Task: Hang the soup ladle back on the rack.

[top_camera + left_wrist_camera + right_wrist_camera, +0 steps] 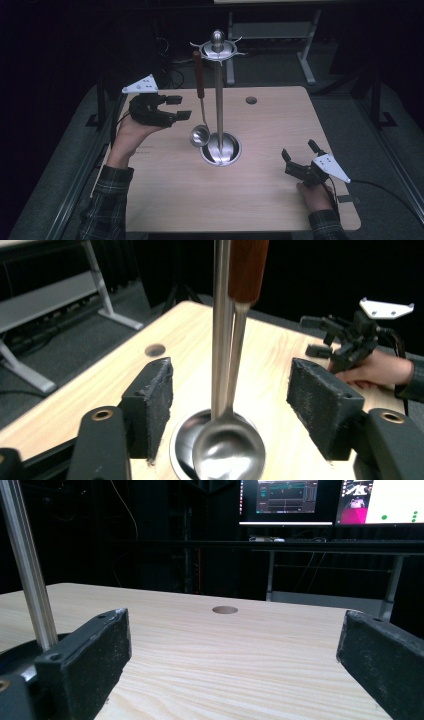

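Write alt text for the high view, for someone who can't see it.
A steel utensil stand rises from the middle of a wooden table, with one ladle hanging from its top ring. A person's left gripper is raised, open, beside the ladle; the right gripper sits open, low near the table's right edge.

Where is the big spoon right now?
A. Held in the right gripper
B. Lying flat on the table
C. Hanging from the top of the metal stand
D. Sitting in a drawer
C: the ladle hangs by its brown handle from a hook at the top of the metal stand, its bowl dangling just above the stand's round base, and both grippers are open and apart from it.
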{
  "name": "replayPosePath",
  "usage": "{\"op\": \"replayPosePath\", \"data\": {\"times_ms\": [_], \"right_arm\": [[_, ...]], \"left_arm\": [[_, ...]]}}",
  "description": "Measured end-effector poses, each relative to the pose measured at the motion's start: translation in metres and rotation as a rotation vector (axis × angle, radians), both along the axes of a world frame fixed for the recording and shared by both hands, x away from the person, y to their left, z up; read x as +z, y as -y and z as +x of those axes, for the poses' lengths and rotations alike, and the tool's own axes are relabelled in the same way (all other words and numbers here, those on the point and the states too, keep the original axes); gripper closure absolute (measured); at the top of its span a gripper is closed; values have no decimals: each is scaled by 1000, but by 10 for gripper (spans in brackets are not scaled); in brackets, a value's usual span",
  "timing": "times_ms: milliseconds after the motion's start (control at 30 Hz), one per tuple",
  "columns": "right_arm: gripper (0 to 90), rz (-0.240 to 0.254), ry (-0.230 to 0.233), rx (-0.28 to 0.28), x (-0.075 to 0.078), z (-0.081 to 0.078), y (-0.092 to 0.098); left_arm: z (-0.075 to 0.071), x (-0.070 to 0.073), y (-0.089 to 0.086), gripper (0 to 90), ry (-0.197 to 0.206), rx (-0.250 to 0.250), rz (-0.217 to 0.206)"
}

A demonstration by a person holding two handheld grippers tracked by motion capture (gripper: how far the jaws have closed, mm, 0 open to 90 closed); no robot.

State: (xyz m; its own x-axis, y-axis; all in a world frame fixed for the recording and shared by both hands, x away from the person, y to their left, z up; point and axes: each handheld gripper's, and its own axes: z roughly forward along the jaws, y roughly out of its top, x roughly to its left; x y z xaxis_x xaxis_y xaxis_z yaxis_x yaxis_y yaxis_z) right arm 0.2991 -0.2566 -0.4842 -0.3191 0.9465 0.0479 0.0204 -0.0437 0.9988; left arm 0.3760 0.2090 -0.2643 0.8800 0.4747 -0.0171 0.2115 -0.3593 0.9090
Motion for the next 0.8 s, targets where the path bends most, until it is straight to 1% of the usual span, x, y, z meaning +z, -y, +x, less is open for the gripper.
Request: {"op": "replayPosePath", "data": {"times_ms": [67, 167, 300, 367, 400, 500, 533, 600, 700, 800], "right_arm": [[2, 2, -3, 0, 0, 0, 0], [2, 3, -3, 0, 0, 0, 0], [2, 2, -2, 0, 0, 0, 0], [2, 2, -3, 0, 0, 0, 0], [2, 2, -3, 0, 0, 0, 0], [2, 1, -3, -1, 0, 0, 0], [2, 1, -3, -1, 0, 0, 0], [2, 3, -4, -3, 0, 0, 0], [2, 3, -3, -6, 0, 0, 0], [2, 4, -3, -6, 0, 0, 0]], "left_arm": [[-2, -4, -3, 325, -4, 1, -1], [-4, -10, -8, 307, -6, 14, 9], [-6, -20, -14, 294, -24, 33, 8], [-7, -25, -17, 288, -23, 38, 11], [-8, -28, -18, 285, -30, 45, 11], [-9, -36, -22, 275, -36, 58, 20], [-9, -36, -22, 273, -36, 58, 20], [-9, -43, -24, 262, -44, 77, 42], [-12, -49, -28, 262, -46, 94, 34], [-15, -54, -32, 262, -47, 109, 48]]}}
